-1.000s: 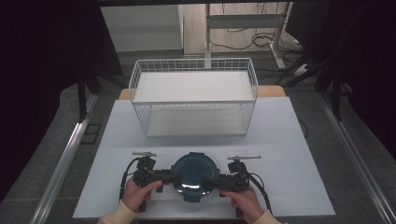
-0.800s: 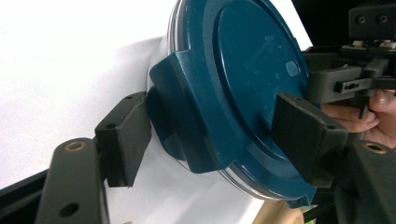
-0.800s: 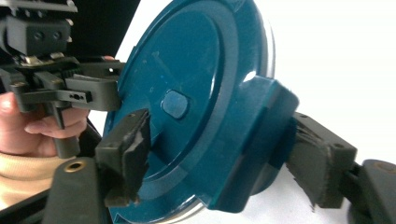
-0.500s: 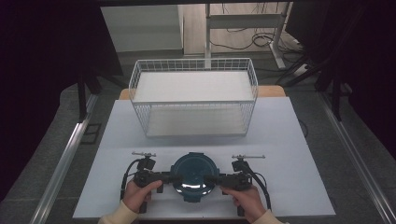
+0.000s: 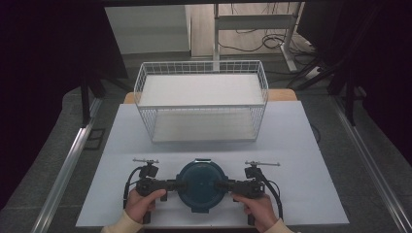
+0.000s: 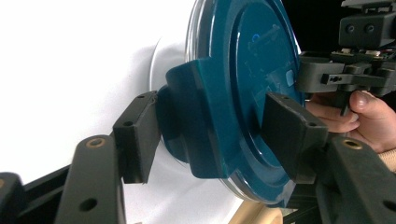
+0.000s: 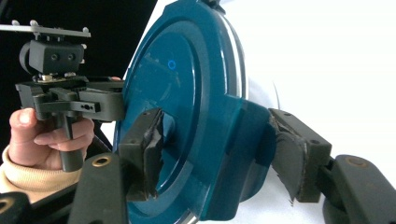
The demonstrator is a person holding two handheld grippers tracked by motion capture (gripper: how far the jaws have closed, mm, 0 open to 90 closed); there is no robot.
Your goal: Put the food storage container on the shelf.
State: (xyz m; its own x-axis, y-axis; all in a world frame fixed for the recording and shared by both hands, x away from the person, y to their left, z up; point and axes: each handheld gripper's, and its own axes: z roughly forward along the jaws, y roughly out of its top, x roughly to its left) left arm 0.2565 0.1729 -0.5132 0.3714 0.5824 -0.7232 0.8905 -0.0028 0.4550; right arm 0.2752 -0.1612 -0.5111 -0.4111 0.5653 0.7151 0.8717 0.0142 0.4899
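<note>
- A round blue lid [image 5: 200, 185] sits on a clear container near the front edge of the white counter [image 5: 301, 145], between the two hands.
- The left gripper [image 5: 171, 185] clamps the lid's left latch tab, one jaw on either side of it.
- The right gripper [image 5: 221, 186] clamps the opposite tab the same way.
- A white wire basket [image 5: 201, 99] stands farther back, well apart from the lid.

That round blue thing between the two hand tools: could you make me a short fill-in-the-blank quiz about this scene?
1. The round lid is dark ____ in colour.
2. The left gripper and the right gripper each clamp a ____ on the lid's rim.
3. Beyond the lid stands a white wire ____.

Missing words: blue; tab; basket
</note>
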